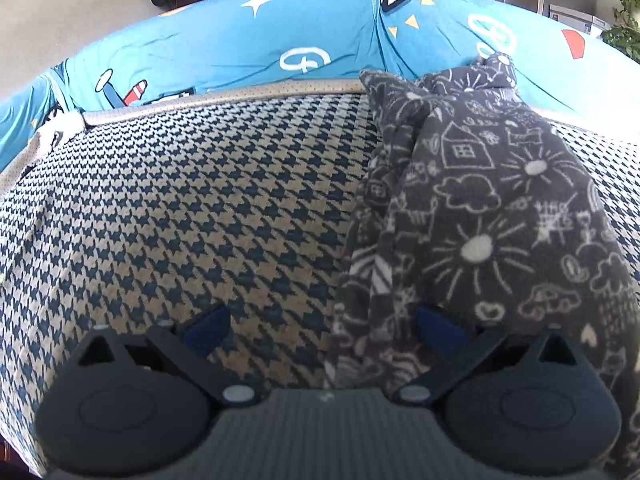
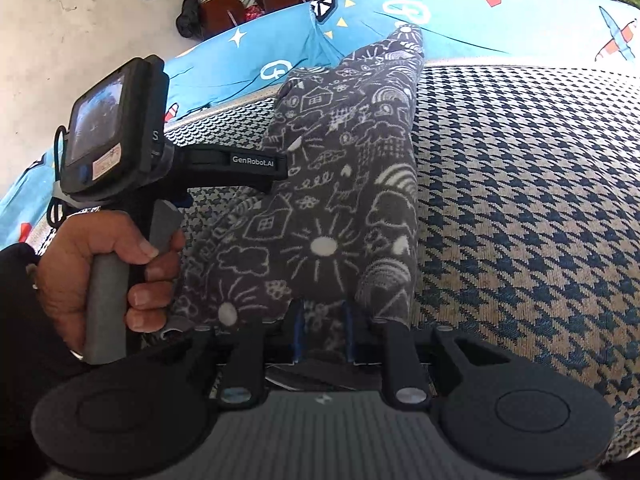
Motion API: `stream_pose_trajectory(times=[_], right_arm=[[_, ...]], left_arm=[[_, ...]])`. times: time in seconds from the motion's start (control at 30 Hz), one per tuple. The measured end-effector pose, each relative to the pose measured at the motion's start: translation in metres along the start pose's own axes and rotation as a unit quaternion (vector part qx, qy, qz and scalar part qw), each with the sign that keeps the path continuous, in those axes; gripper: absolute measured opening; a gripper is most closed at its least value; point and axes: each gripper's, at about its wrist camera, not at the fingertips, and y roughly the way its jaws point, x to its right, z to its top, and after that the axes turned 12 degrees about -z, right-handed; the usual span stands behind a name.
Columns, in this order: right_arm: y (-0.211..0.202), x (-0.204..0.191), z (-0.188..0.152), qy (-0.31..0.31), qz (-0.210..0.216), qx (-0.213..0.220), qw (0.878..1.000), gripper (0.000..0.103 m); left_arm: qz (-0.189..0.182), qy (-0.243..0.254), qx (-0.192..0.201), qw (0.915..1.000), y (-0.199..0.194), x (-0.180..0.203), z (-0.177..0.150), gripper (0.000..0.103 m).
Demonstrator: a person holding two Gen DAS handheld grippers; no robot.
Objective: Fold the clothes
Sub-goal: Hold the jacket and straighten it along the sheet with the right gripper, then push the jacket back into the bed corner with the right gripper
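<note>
A dark grey fleece garment [image 1: 480, 216] printed with white doodles lies bunched lengthways on the houndstooth cloth [image 1: 200, 208]. My left gripper [image 1: 322, 330] is open low over the cloth; its right blue pad [image 1: 434, 326] touches the garment's near edge and the left pad sits over bare houndstooth. In the right wrist view the same garment [image 2: 340, 184] runs away from me, and my right gripper [image 2: 323, 334] is shut on its near end, with fabric pinched between the blue pads. A hand [image 2: 100, 264] holds the left gripper's body [image 2: 116, 136] at the garment's left side; its fingertips are hidden there.
A bright blue sheet [image 1: 240, 44] with planes and stars stretches behind the houndstooth cloth [image 2: 520, 200]. Beyond it stand brown chairs [image 2: 248, 0] with a dark bag, a wall, and a plant [image 1: 624, 20] at the far right.
</note>
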Motion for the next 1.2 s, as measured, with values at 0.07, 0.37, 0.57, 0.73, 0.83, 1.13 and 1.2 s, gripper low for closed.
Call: stream_pose_trajectory(times=[0.07,0.37,0.57,0.73,0.83,1.13,1.2], right_arm=[[-0.001,0.003,0.004,-0.008,0.012,-0.001,1.0,0.024],[0.014,0.031,0.051,0.01,0.046,0.036,0.998,0.035],[0.049,0.061,0.101,0.043,0.044,0.041,0.997,0.045],[0.078,0.087,0.137,0.078,0.053,0.037,0.995,0.045],[0.092,0.098,0.156,0.092,0.057,0.043,0.993,0.046],[0.139,0.106,0.187,0.124,0.065,0.033,0.99,0.048],[0.148,0.108,0.191,0.141,0.078,0.029,0.986,0.051]], left_arm=[[-0.004,-0.001,0.011,0.9999,-0.004,0.001,0.001,0.103],[-0.025,-0.006,0.043,0.9988,-0.021,0.004,0.011,0.103],[-0.027,-0.022,0.042,0.9985,-0.017,0.006,0.037,0.103],[-0.027,-0.018,0.038,0.9987,-0.002,0.021,0.061,0.103],[-0.027,-0.002,0.038,0.9989,0.011,0.032,0.074,0.103],[-0.015,0.035,0.034,0.9987,0.048,0.047,0.096,0.103],[-0.014,0.031,0.027,0.9991,0.057,0.046,0.098,0.103]])
